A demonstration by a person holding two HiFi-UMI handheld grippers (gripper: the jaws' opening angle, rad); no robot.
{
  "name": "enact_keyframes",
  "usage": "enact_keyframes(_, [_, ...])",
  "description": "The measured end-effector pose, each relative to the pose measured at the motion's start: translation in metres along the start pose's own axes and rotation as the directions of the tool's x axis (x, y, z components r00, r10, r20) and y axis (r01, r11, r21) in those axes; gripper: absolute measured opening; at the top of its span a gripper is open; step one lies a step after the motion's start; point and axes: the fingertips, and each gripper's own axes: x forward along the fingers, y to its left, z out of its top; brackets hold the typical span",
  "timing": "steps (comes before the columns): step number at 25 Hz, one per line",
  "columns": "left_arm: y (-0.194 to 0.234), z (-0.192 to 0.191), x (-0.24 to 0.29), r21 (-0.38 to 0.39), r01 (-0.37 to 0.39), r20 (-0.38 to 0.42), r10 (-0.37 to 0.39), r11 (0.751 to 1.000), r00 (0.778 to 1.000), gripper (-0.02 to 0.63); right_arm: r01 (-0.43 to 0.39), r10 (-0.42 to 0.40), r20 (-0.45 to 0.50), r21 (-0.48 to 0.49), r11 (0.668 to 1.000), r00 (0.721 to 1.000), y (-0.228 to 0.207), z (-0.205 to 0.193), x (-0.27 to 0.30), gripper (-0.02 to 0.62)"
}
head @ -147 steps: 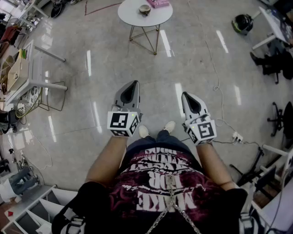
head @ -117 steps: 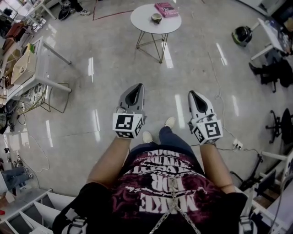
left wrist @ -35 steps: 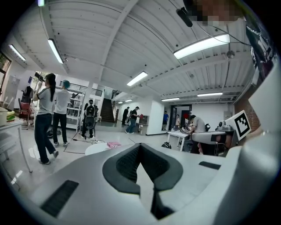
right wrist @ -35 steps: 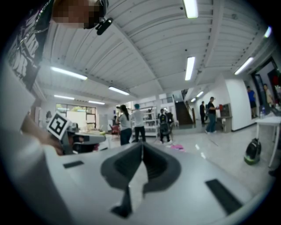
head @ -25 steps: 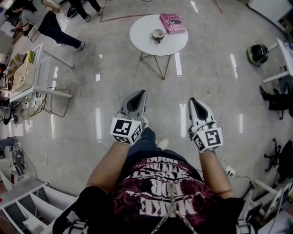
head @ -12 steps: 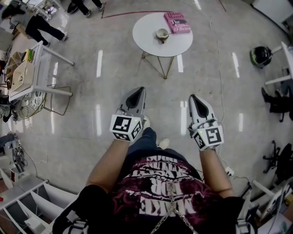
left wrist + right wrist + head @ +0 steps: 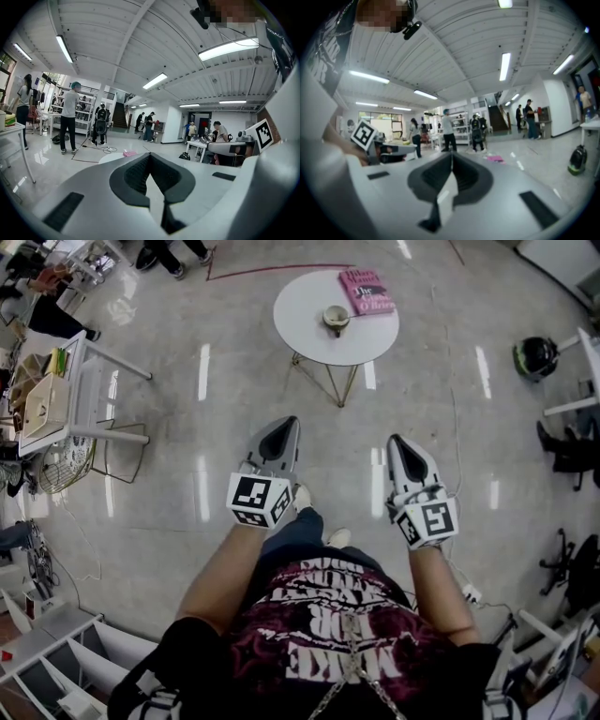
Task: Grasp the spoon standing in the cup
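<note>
I'm in a big open lab or workshop hall. Polished floor [image 7: 159, 512], ceiling strip lights [image 7: 229, 48], shelving [image 7: 56, 667], cluttered desks [image 7: 79, 381].

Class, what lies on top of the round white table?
On the table sit a cup with a spoon handle poking out and a pink book beside it. The cup's contents are too small to tell, and the book hides the tabletop beneath it.

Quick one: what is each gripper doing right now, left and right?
Left gripper: closed, jaws together, holding nothing.
Right gripper: closed, jaws together, holding nothing.
</note>
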Motion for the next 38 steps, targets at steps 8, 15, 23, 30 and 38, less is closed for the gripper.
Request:
enact_keyframes(8, [0.031,0.011,0.02,0.002,0.027,-0.001,-0.027,1.0,1.0,0.023,0.027,-0.026,0.007,-0.007,1.0,1.0,0.003,0.011,0.031,0.034])
enact_keyframes(15, [0.051,0.029,0.034,0.011,0.081,0.009,-0.081,0.997,0.997,0.025,0.064,-0.063,0.021,-0.029,0.998,0.998,0.012,0.029,0.052,0.034])
enact_keyframes(23, [0.06,0.029,0.037,0.011,0.128,0.003,-0.128,0.992,0.992,0.025,0.094,-0.093,0.03,-0.039,0.995,0.995,0.019,0.037,0.061,0.034])
enact_keyframes(30, [0.061,0.028,0.039,0.003,0.136,0.004,-0.136,0.991,0.991,0.025,0.109,-0.108,0.034,-0.044,0.993,0.994,0.012,0.043,0.06,0.034])
enact_keyframes(38, [0.069,0.028,0.048,0.0,0.11,-0.003,-0.11,0.994,0.994,0.025,0.098,-0.097,0.025,-0.032,0.995,0.995,0.005,0.038,0.069,0.034])
